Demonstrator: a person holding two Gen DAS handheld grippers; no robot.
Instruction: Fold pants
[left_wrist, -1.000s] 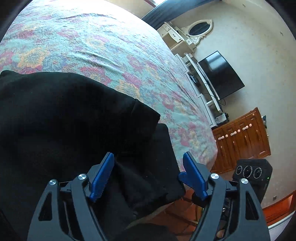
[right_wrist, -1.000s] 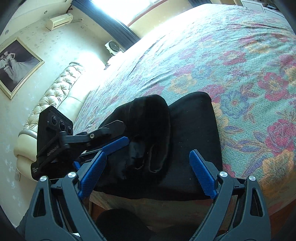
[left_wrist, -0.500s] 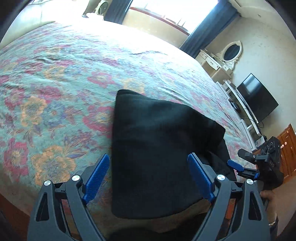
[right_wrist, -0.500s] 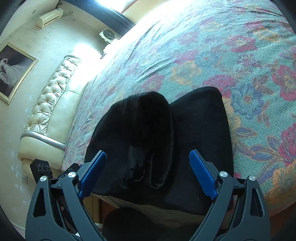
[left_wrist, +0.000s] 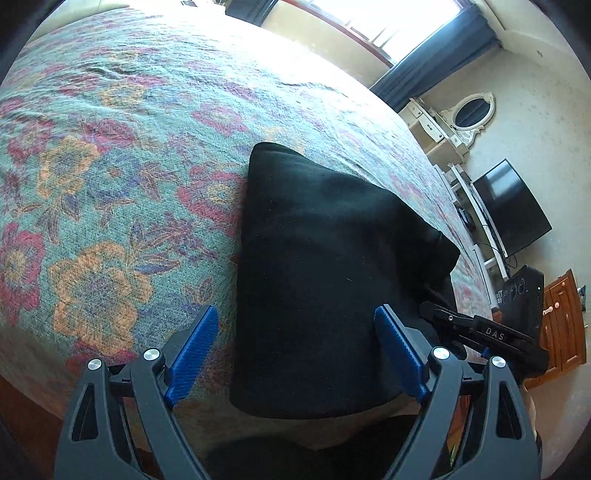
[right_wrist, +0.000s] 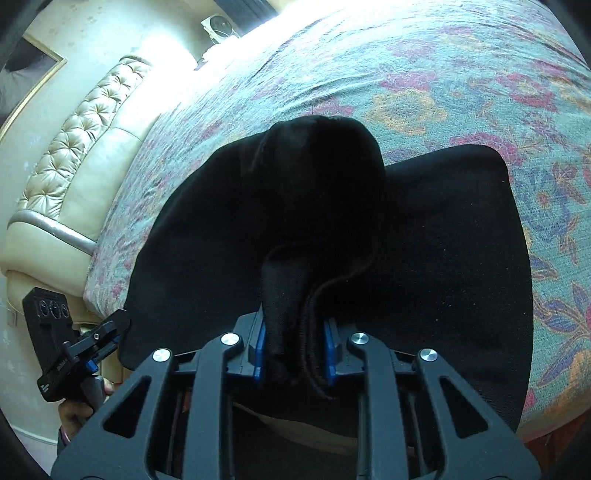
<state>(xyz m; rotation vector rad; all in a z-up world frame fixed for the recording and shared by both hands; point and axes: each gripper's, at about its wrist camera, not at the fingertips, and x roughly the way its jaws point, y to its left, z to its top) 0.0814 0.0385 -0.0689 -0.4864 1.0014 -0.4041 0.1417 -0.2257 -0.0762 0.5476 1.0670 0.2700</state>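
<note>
The black pants (left_wrist: 325, 266) lie folded near the front edge of a floral bedspread (left_wrist: 110, 166). My left gripper (left_wrist: 295, 350) is open and empty, its blue pads on either side of the pants' near edge, above the cloth. My right gripper (right_wrist: 295, 347) is shut on a bunched fold of the pants (right_wrist: 314, 206) near their front edge, and the cloth rises in a ridge from the jaws. The right gripper also shows at the right of the left wrist view (left_wrist: 480, 332), and the left gripper at the lower left of the right wrist view (right_wrist: 92, 343).
The bed's front edge runs just under both grippers. A tufted cream headboard (right_wrist: 74, 140) stands at the left. A TV (left_wrist: 509, 210), a white vanity with an oval mirror (left_wrist: 469, 114) and a wooden cabinet (left_wrist: 565, 321) stand along the far wall.
My right gripper went from open to shut on a fold of the pants. My left gripper let the cloth lie, swung left and drew back; it stays open.
</note>
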